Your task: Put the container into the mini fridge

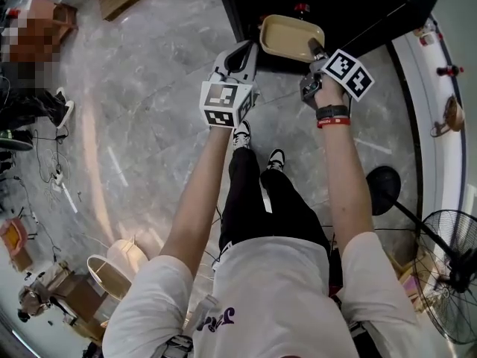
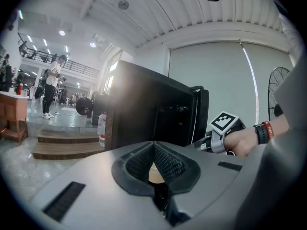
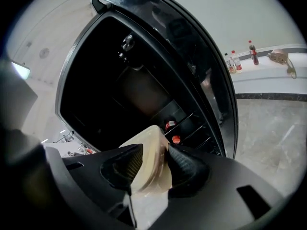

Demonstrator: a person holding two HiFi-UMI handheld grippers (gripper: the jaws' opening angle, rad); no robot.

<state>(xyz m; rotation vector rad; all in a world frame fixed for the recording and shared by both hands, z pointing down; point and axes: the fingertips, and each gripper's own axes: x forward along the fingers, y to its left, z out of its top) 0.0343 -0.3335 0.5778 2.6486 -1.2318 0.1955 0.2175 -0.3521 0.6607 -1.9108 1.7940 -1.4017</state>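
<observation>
**Container at the fridge mouth, not yet inside**

The right gripper [image 3: 152, 163] is clamping the beige container [image 3: 149, 150] by its rim, with one jaw pressing on each side of the thin wall. The left gripper [image 2: 154, 150] is carrying nothing: its jaws are meeting at the tips, and it is hovering just beside the right one.

In the head view the container is hanging in the air in front of the black mini fridge [image 3: 129, 85], level with its opening and touching no shelf. The fridge door [image 3: 213, 85] is standing open — its racks are holding a couple of red-capped bottles [image 3: 175, 139], and the dark cavity behind the container is looking free.

By my reading, the pickup and the door-opening are done. The placing itself is what is left — carrying the container past the frame, setting it down on a shelf, letting go and, most likely, closing the door.
</observation>
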